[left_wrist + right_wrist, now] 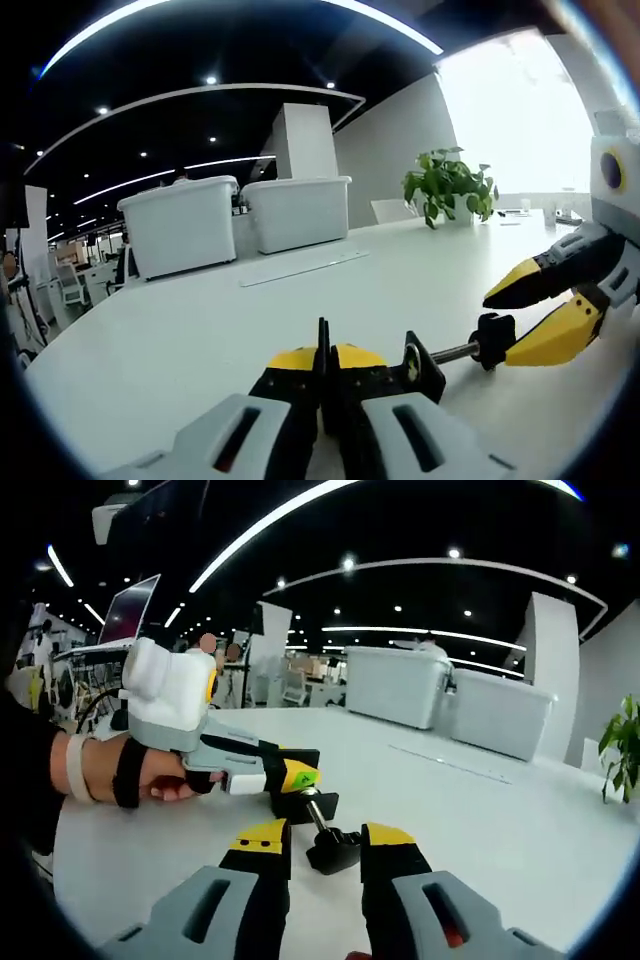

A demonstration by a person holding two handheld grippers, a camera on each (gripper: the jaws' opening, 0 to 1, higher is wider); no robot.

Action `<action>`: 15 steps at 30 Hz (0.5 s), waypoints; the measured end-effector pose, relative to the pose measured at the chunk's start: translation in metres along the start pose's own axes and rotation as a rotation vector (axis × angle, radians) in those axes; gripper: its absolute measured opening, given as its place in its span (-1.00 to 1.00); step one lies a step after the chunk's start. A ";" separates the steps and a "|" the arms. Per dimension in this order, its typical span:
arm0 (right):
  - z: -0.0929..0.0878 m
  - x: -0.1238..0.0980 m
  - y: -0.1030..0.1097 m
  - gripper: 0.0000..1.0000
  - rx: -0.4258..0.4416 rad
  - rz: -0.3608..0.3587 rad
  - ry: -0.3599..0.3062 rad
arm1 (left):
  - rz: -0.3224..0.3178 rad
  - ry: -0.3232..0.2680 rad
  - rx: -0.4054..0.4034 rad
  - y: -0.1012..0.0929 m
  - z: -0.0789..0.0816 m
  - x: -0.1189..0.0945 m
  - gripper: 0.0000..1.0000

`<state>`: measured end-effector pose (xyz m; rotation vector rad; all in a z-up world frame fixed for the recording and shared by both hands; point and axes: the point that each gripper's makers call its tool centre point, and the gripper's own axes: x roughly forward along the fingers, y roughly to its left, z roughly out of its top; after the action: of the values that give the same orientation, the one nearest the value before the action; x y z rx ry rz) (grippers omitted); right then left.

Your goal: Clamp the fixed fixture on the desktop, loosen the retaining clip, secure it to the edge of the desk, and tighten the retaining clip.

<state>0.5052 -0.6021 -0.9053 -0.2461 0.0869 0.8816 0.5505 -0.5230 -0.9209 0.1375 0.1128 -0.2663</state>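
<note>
White and wide, the bench [200,330] sits in a big office with a dark ceiling and long strips of light. Two white bins [235,222] stand side by side far back on the bench, and a green plant [450,185] stands near a bright window. A flat pale strip [305,267] lies on the bench in front of the bins. The clamp [425,365] lies on the bench close to the person. It is black, with a shiny metal screw [455,352] and a black knob [492,340] at the end. In the left gripper view, the left gripper [325,365] has its yellow tips pressed together on the black body of the clamp. The right gripper [545,305] comes in from the right, and its yellow tips are spread apart around the knob. In the right gripper view, the right gripper [325,838] has its jaws apart, and the knob [335,852] sits between them. The screw [318,815] runs from there to the clamp body [305,802]. The left gripper [295,775] is closed on that body, and a hand [165,775] with a black strap holds it
</note>
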 end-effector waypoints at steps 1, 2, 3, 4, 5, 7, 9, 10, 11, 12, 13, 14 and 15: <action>0.000 0.003 -0.003 -0.50 -0.013 -0.003 0.006 | 0.013 0.006 -0.011 0.003 0.000 -0.002 -0.92; 0.002 0.002 -0.002 -0.50 -0.036 -0.008 0.006 | 0.029 0.003 -0.025 0.006 0.002 -0.004 -0.93; 0.003 0.002 -0.002 -0.50 -0.066 -0.013 0.005 | 0.037 0.000 -0.038 0.008 0.002 -0.005 -0.93; 0.005 0.002 -0.001 -0.50 -0.102 -0.020 0.008 | 0.036 -0.002 -0.045 0.008 0.004 -0.008 -0.93; 0.004 -0.005 0.007 -0.50 -0.137 -0.030 0.019 | 0.042 -0.004 -0.042 0.009 0.004 -0.009 -0.93; 0.008 -0.005 0.011 -0.50 -0.197 -0.038 0.023 | 0.045 -0.001 -0.038 0.008 0.004 -0.009 -0.93; 0.013 -0.002 0.017 -0.50 -0.252 -0.036 0.025 | 0.042 -0.004 -0.032 0.007 0.005 -0.011 -0.93; 0.016 -0.001 0.020 -0.50 -0.293 -0.043 0.025 | 0.042 -0.005 -0.031 0.007 0.006 -0.012 -0.93; 0.019 0.000 0.023 -0.50 -0.341 -0.051 0.029 | 0.043 -0.007 -0.031 0.008 0.006 -0.013 -0.93; 0.020 0.001 0.025 -0.50 -0.385 -0.062 0.037 | 0.044 -0.007 -0.030 0.009 0.006 -0.014 -0.93; 0.021 0.002 0.029 -0.50 -0.448 -0.080 0.052 | 0.046 -0.006 -0.031 0.009 0.006 -0.014 -0.93; 0.022 0.004 0.032 -0.50 -0.493 -0.091 0.062 | 0.047 -0.004 -0.031 0.010 0.006 -0.014 -0.93; 0.022 0.006 0.035 -0.50 -0.534 -0.099 0.071 | 0.048 -0.006 -0.029 0.010 0.007 -0.015 -0.93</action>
<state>0.4810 -0.5707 -0.8910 -0.7744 -0.0972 0.7849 0.5394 -0.5105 -0.9112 0.1109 0.1074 -0.2174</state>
